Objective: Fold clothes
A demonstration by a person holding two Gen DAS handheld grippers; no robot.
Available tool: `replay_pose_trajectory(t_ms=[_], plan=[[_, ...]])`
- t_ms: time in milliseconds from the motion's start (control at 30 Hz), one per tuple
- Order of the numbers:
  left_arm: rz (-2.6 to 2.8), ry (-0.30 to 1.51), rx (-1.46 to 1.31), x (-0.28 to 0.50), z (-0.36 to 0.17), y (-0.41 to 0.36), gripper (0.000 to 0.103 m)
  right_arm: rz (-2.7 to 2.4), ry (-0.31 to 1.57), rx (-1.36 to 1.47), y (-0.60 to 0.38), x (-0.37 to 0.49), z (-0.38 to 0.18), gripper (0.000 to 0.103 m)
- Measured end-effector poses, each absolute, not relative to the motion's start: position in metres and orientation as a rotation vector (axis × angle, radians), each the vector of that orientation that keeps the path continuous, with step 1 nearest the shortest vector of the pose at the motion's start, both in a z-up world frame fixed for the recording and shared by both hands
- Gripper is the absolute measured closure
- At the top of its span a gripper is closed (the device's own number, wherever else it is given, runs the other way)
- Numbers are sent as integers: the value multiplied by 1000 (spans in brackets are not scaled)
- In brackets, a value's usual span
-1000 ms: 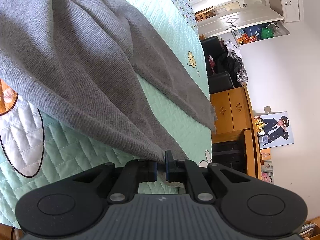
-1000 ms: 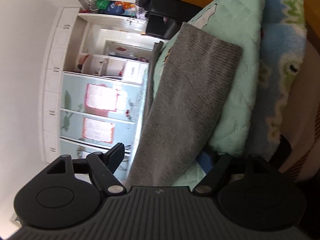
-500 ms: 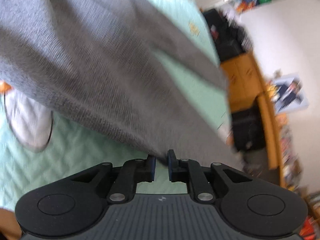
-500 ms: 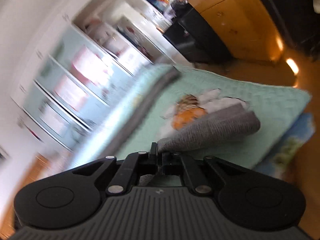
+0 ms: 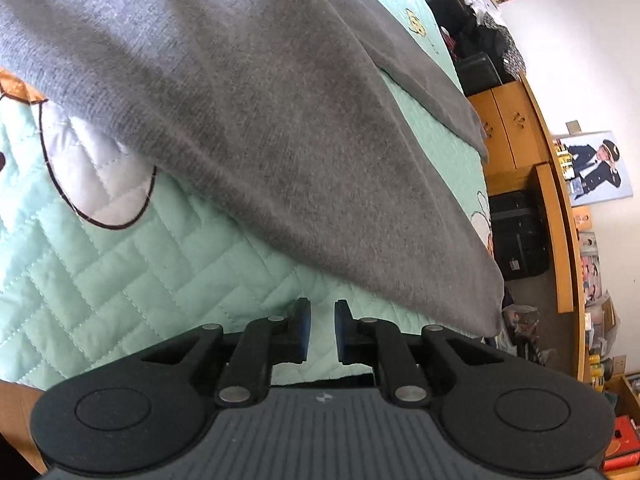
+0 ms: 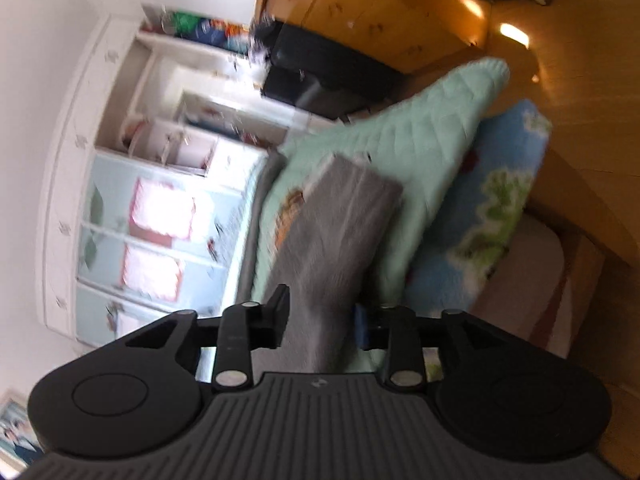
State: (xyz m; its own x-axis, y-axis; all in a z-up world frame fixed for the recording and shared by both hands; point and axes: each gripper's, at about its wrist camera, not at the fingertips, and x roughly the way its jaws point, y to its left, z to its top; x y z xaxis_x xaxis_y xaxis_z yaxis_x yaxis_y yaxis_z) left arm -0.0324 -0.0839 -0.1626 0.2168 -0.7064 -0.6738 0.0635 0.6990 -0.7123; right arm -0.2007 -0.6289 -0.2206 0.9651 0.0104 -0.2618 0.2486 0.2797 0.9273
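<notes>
1. At the near edge of the left wrist view: left tool (image 5: 320,330) with pads a little apart, nothing between them, only the mint quilt (image 5: 120,280) showing through the gap.
2. Just beyond those fingertips: folded edge of the grey garment (image 5: 280,120), lying across the quilt on the bed, lower corner reaching the quilt's edge at right.
3. Right wrist view, blurred: right tool (image 6: 320,320) with jaws just been opening, now apart. Strip of the grey garment (image 6: 332,240) running between them, apparently no longer pinched; contact with the left-hand pad impossible to rule out.
4. Further off: rest of the strip laid over the quilt, blue blanket (image 6: 480,240) beside and beneath it; wooden cabinet (image 5: 508,120) past the bed.
5. Judged step: fold laid down, both grips released.
6. Risk A: cloth snagging on a right pad during withdrawal, dragging the fold open. Cause: jaws only partly open around the strip.
7. Risk B: overhanging corner sliding off. Cause: loose, unweighted knit near the edge.
</notes>
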Motion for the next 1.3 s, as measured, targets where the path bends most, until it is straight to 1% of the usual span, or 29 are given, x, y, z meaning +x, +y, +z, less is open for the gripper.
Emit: replay_pose_trajectory(t_ms=[33,67,133,200,300,367,400,533,633,700,767,867,900,967,1067,1100,1133,1167,1233,1300], plan=[[-592,1242,-602,-33,-159,-86,88,-161,217,1283,-631,-200,-222,54],[-599,1233,-577,-34,-156,-89,85,-156,211,1277,-635,-196,-224,53],[-610,1210,-515,-38,-148,-92,83,-143,204,1270,-638,-189,-222,50],[-619,1186,-462,-42,-141,-96,82,-138,219,1244,-640,-188,-220,50],[-621,1167,-408,-46,-134,-99,74,-147,264,1227,-647,-181,-213,51],[-615,1164,-395,-47,-131,-100,69,-145,294,1199,-648,-173,-204,78],[-612,1162,-389,-48,-130,-100,68,-140,321,1155,-645,-166,-194,97],[-594,1145,-395,-49,-123,-97,67,-92,314,944,-633,-148,-141,98],[-591,1114,-398,-48,-117,-97,60,-86,255,728,-628,-143,-98,98],[-597,1099,-394,-49,-113,-97,57,-136,278,612,-629,-136,-91,98],[-603,1095,-392,-51,-112,-97,55,-215,343,529,-632,-129,-107,98],[-604,1110,-396,-53,-115,-95,55,-321,491,523,-645,-123,-160,95],[-602,1115,-397,-53,-115,-93,55,-323,507,535,-647,-126,-177,95],[-598,1117,-398,-55,-114,-89,55,-308,428,582,-649,-142,-190,93],[-589,1112,-411,-55,-114,-82,53,-310,385,731,-662,-153,-194,89],[-585,1108,-415,-55,-113,-79,53,-327,380,750,-662,-157,-192,84],[-581,1103,-420,-55,-113,-77,53,-345,376,769,-663,-161,-189,77],[-577,1098,-425,-55,-112,-74,53,-375,376,776,-663,-165,-186,74],[-571,1086,-433,-54,-110,-69,52,-491,395,762,-662,-170,-179,60],[-553,1065,-438,-54,-106,-60,52,-564,380,764,-659,-180,-173,59]])
